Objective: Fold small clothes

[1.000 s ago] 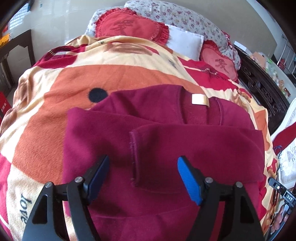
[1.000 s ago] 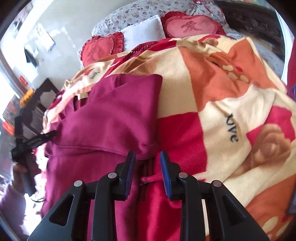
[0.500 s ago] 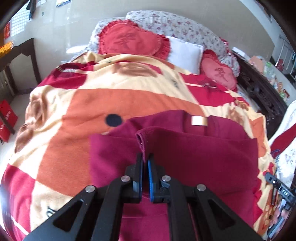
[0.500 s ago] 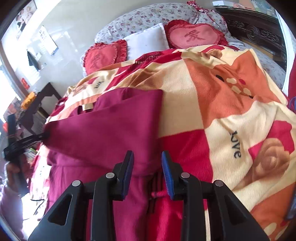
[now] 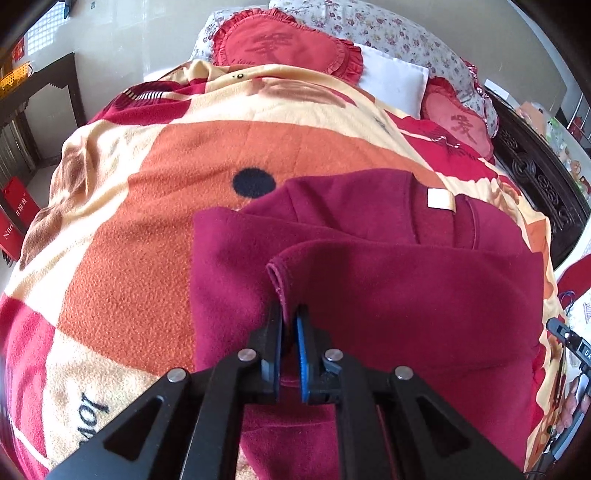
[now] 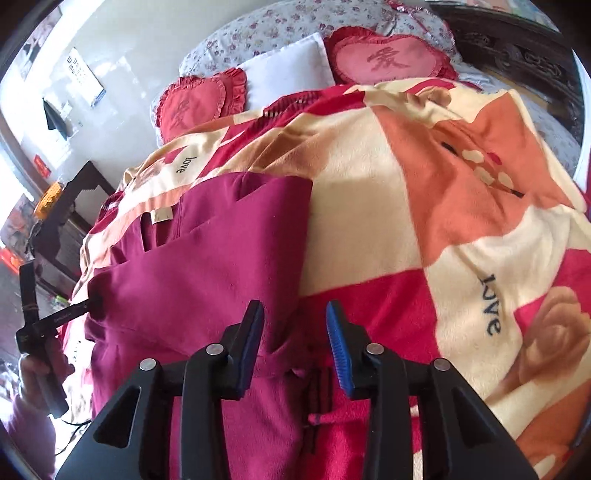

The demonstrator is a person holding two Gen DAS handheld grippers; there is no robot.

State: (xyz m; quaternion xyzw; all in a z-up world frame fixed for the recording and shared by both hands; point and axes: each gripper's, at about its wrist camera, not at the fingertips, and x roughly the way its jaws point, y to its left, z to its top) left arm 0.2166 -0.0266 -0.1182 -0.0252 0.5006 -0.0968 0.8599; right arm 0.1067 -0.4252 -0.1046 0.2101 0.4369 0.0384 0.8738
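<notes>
- Maroon fleece makes up the one garment (image 5: 388,295) on the bed, a soft top with its body spread flat on the blanket (image 5: 155,229) and one sleeve folded across it.
- One cream rectangular label (image 5: 439,199) is seen sewn inside the neckline.
- The sleeve's stitched cuff (image 5: 279,280) is pinched between the blue ribbed pads of the left claw (image 5: 289,332), whose jaws are closed tight on it.
- The right claw (image 6: 293,343) is seen with its jaws opening; the garment's edge lies beneath the gap, and neither pad presses on it.
- One plush blanket in orange, cream and red patches covers the bed; the word "love" is printed on it in three places.
- Two red heart-shaped cushions (image 5: 284,48) with frilled edges are counted, beside one plain white pillow (image 5: 395,83) and one floral pillow (image 5: 373,29).
</notes>
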